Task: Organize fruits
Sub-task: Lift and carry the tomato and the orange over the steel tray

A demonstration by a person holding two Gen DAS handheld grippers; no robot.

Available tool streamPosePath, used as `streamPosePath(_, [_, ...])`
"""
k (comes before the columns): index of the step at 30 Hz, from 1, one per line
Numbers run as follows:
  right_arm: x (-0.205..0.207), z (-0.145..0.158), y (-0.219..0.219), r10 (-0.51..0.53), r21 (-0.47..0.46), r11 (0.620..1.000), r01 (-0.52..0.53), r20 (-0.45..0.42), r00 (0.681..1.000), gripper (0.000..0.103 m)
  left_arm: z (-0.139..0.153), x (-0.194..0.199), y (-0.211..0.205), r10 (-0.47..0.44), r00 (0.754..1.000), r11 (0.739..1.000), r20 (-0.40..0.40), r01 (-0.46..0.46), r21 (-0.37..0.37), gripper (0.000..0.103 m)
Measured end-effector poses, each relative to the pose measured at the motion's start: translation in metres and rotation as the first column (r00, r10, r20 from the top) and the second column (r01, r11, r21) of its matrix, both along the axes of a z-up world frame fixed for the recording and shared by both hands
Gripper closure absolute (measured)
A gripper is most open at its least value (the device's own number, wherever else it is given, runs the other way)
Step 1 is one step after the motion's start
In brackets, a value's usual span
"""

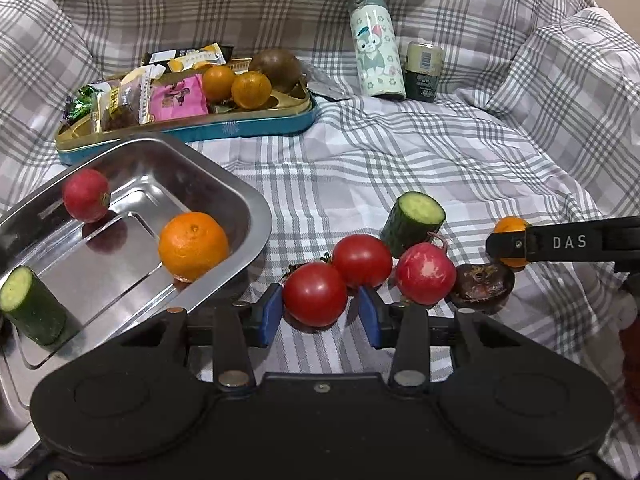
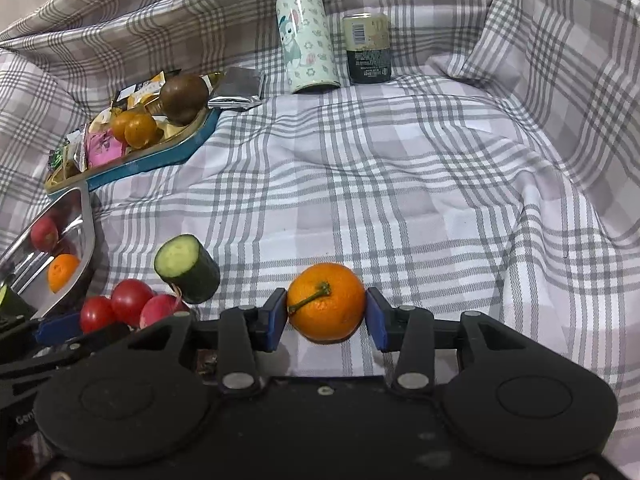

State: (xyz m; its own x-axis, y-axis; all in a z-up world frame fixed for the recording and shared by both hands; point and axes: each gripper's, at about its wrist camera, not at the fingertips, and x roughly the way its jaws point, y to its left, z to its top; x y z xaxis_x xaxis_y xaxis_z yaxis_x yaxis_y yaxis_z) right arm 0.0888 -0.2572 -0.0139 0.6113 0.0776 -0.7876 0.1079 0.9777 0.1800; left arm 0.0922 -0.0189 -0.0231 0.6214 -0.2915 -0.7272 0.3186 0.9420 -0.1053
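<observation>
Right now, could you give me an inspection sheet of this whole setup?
Surface: plaid cloth, rumpled.
Job's things: steel tray holds tray radish, tray orange, tray cucumber; on the cloth lie front tomato, rear tomato, loose radish, loose cucumber, dark fruit.
Clutter: snack tin, bottle, can.
Grippers: left gripper open around the front tomato; right gripper shut on a mandarin.
Cables: nothing seen.
Surroundings: cloth drapes upward all around.

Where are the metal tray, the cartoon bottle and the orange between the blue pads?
Metal tray (image 1: 256, 216): left wrist view, its right rim.
Cartoon bottle (image 2: 306, 40): right wrist view, middle of its body.
Orange (image 2: 326, 304): right wrist view, its front face.
</observation>
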Motion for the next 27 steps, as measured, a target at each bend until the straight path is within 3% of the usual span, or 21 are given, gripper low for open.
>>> streamPosePath(6, [-0.001,0.000,0.001,-0.002,-0.004,1.000,0.002,0.006,1.000,0.059,-0.002,-0.001,-0.001,0.007,1.000,1.000,0.014,-0.007,-0.001,0.061])
streamPosePath(13, [-0.005,0.005,-0.002,-0.021,0.014,1.000,0.020,0.049,0.999,0.060,0.001,0.001,0.006,0.007,1.000,0.998,-0.004,-0.007,-0.055,0.062])
streamPosePath(21, [-0.003,0.005,-0.007,-0.053,0.046,0.998,0.050,0.058,0.997,0.060,0.012,-0.011,0.007,-0.018,0.998,0.997,0.054,0.022,-0.072,0.062])
streamPosePath(27, [-0.002,0.004,-0.007,-0.067,0.044,0.997,0.064,0.064,0.996,0.060,0.023,-0.013,0.024,0.057,0.994,0.991,0.092,-0.046,-0.124,0.062])
